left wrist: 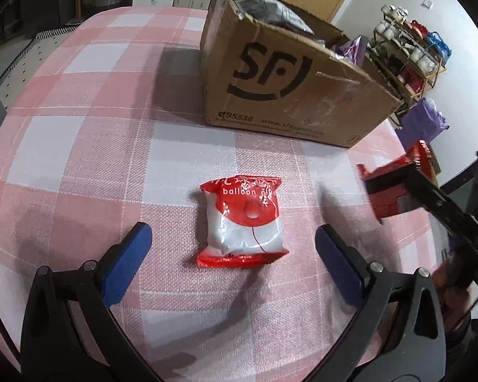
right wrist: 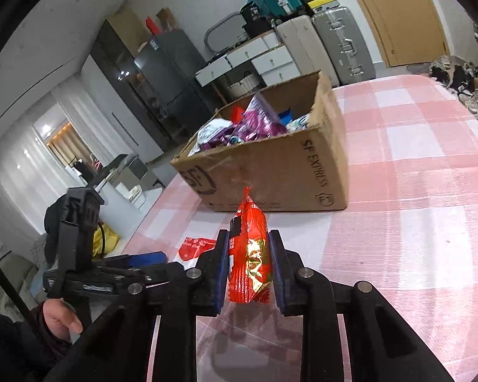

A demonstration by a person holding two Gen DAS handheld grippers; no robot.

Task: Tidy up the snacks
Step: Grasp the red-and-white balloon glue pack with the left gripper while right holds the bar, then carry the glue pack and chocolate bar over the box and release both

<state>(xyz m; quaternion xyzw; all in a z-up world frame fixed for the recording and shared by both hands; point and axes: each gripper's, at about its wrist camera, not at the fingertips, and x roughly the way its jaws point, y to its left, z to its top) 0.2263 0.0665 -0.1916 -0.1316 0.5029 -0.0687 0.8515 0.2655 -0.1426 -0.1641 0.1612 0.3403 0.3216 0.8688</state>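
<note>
Right gripper clamped on 1 red foil snack packet, held on edge above the checked cloth, short of the cardboard box. Left gripper jaws apart, straddling the red-and-white balloon packet, not touching it.

Risk: slick, puffy foil may slip from the pads; the box's ragged rim could snag it.

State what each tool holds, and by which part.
The right tool clamps a red snack packet across its lower half. The left tool is open, empty, straddling the red-and-white packet on the cloth.
</note>
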